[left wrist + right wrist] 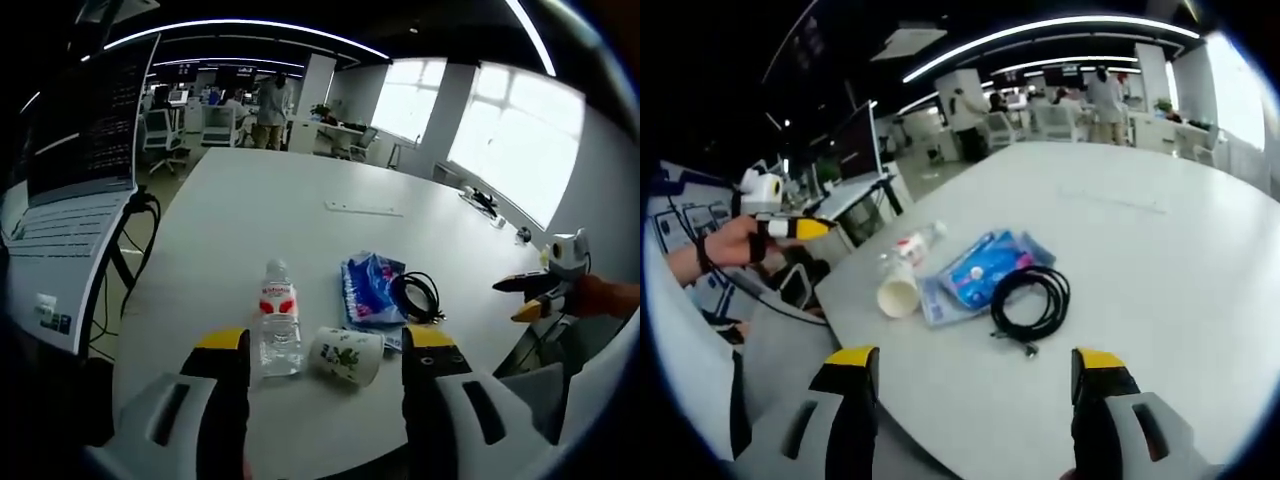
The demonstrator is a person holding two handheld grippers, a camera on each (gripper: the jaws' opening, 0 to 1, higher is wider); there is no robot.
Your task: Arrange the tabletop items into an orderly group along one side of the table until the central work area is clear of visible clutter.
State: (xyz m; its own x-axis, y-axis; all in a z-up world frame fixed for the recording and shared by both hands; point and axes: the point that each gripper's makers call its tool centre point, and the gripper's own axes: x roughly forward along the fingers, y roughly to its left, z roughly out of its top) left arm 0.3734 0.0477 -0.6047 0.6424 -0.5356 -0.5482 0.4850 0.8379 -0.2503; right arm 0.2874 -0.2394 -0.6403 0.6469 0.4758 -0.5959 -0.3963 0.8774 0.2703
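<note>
A clear water bottle (279, 320) with a red label stands on the white table (270, 200), just ahead of my open left gripper (328, 345). Beside it a paper cup (347, 354) with a green print lies on its side. A blue tissue pack (371, 290) and a coiled black cable (416, 296) lie behind the cup. In the right gripper view the cup (897, 290), bottle (912, 244), blue pack (982, 274) and cable (1032, 300) lie ahead of my open right gripper (976, 366). The right gripper (535, 293) appears at the right edge of the left gripper view; the left gripper (790, 227) appears at left.
An open laptop (80, 180) stands on a stand left of the table. A flat white strip (363, 209) lies farther back on the table. Small dark items (482, 202) sit near the window edge. People and office chairs (160, 135) are in the background.
</note>
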